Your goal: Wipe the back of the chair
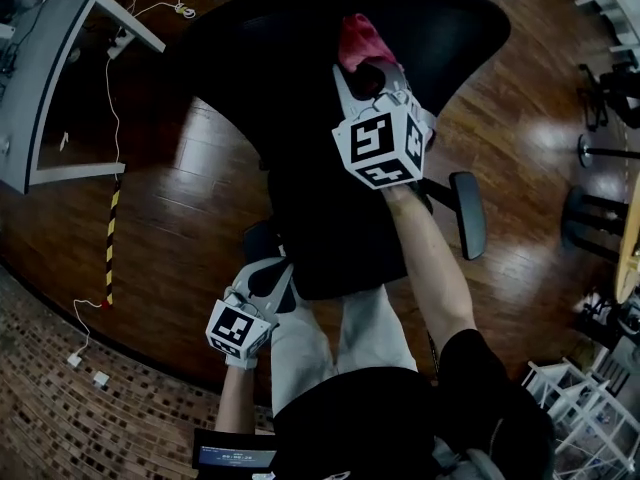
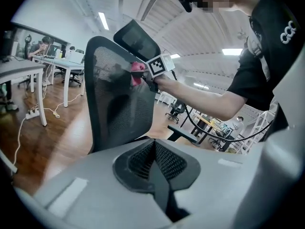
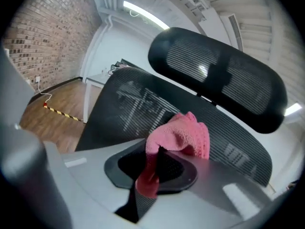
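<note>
The right gripper (image 3: 157,171) has its jaws closed on a pink cloth (image 3: 183,135). A bunched wad stands proud of the tips and a short tail hangs below them. The wad sits against the upper mesh of the chair back (image 3: 138,104), just under the headrest (image 3: 219,75), and seems to touch it. From the head view the same cloth (image 1: 360,38) shows beyond the right gripper (image 1: 365,76), over the dark back (image 1: 250,58).

The left gripper (image 2: 155,163) has its jaws together with nothing between them. It hangs low by the person's hip, well apart from the back, and points at the chair from the side.

To wipe well, I judge that the wad rather than the jaw tips should bear on the mesh, so the gripper wants a slight tilt. Mesh gives, and the chair may roll or swivel. Light, even strokes across and downward should cover it, with overlapping passes. The free left gripper could steady the frame. The grip needs to be firm, since drag on the mesh could pull the cloth out.
</note>
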The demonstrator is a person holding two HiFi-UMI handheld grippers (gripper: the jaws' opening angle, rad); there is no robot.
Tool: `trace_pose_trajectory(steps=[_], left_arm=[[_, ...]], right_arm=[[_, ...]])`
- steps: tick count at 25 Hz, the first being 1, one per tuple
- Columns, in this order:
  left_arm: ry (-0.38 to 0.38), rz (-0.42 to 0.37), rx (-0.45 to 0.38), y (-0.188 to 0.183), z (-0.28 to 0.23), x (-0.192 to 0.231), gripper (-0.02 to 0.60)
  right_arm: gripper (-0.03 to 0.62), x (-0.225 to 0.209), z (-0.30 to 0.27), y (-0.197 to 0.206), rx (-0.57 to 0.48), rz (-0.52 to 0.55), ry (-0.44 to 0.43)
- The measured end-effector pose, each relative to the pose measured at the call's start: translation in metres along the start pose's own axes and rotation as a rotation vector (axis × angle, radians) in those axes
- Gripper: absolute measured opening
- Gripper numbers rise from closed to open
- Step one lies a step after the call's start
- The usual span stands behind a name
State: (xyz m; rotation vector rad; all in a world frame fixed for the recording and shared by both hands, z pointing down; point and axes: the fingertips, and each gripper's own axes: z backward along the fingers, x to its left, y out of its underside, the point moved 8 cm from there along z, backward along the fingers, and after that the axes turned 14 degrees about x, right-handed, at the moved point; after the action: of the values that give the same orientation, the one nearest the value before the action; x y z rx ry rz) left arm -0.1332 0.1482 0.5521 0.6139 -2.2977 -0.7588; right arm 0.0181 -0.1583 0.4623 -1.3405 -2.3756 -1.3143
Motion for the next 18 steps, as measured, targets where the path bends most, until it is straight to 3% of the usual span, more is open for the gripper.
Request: trace_pose_trajectory(steps=[11, 15, 18], left_arm=[[-0.087, 0.066, -0.067, 0.041, 0.046, 0.02, -0.009], [-0.099, 0.064, -0.063, 0.044, 0.053, 0.022, -0.008], [-0.103, 0.04, -0.066, 0.034, 0.057, 0.019, -0.009]], right_arm=[[0.046, 0.146, -0.01, -0.076, -0.098, 0.196, -0.206], [0.046, 0.168, -0.004, -0.079, -0.114, 0.245, -0.276], [0.046, 0.165, 0.011, -0.07, -0.108, 0.219, -0.303]])
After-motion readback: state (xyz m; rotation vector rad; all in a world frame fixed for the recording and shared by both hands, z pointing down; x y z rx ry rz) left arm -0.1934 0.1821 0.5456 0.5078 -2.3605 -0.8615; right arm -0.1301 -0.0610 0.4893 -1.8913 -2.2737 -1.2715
